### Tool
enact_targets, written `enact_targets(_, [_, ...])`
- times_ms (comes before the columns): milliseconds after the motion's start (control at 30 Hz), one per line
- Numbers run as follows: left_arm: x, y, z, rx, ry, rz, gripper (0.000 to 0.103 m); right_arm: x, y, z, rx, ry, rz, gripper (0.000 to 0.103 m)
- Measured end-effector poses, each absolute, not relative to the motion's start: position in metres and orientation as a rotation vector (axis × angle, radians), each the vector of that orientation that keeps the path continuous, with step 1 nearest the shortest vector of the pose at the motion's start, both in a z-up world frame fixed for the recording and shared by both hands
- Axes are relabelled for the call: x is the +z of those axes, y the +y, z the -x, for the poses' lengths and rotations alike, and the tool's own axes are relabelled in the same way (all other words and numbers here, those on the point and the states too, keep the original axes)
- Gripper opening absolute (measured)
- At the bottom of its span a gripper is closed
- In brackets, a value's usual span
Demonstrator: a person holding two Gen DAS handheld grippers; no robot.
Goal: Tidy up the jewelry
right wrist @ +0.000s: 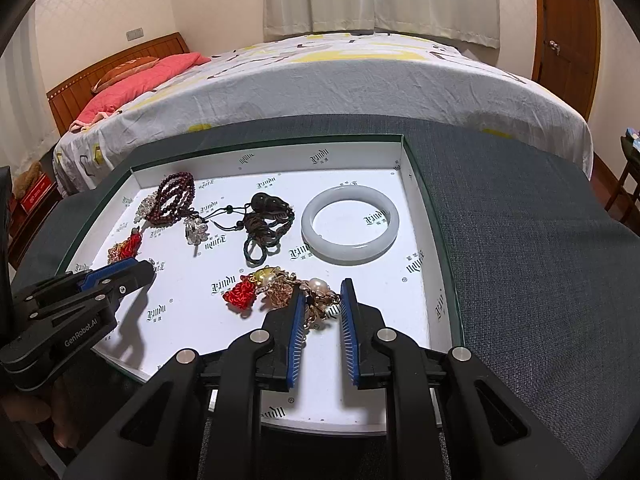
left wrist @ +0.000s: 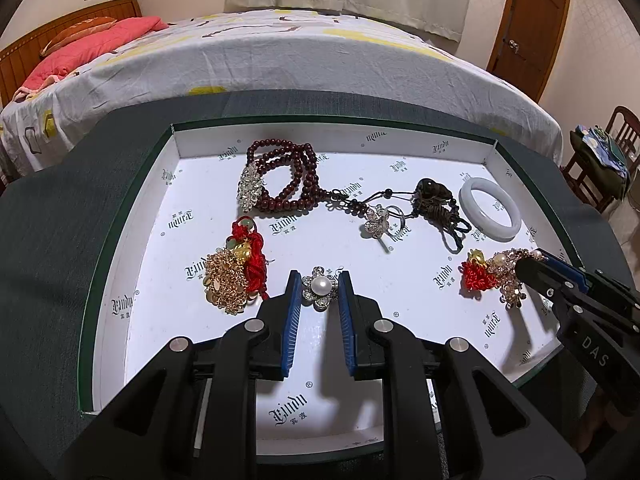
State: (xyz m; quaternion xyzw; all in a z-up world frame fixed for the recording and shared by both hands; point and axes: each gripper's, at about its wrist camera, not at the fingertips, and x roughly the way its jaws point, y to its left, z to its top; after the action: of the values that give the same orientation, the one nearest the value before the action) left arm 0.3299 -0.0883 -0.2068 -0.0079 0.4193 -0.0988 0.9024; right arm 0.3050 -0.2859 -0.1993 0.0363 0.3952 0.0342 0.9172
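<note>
A shallow white tray (left wrist: 132, 264) (right wrist: 432, 280) holds the jewelry. My left gripper (left wrist: 319, 282) is open with a pearl flower brooch (left wrist: 320, 288) between its fingertips. My right gripper (right wrist: 323, 294) (left wrist: 536, 266) is open around a gold-and-pearl piece with a red knot (right wrist: 280, 288) (left wrist: 492, 272). Also in the tray: dark red beads (left wrist: 288, 176) (right wrist: 174, 198), a crystal ring (left wrist: 384, 220) (right wrist: 196, 230), a dark cord pendant (left wrist: 436, 200) (right wrist: 266, 216), a white bangle (left wrist: 490, 208) (right wrist: 350, 222) and a gold chain with red tassel (left wrist: 232, 276) (right wrist: 124, 250).
The tray lies on a dark grey fabric surface (right wrist: 540, 240) (left wrist: 48, 232). A bed with a patterned sheet (left wrist: 280, 60) (right wrist: 340, 80) stands right behind it. A wooden chair (left wrist: 600, 152) is at the right, a door (right wrist: 568, 20) beyond.
</note>
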Motion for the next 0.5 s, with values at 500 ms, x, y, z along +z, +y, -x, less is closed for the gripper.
enact_targets(500, [-0.204,-0.0922,-0.3263,-0.216,0.85,0.006,0.046,-0.1973,-0.2825,-0.3038,0.082,0.81,-0.078,0.04])
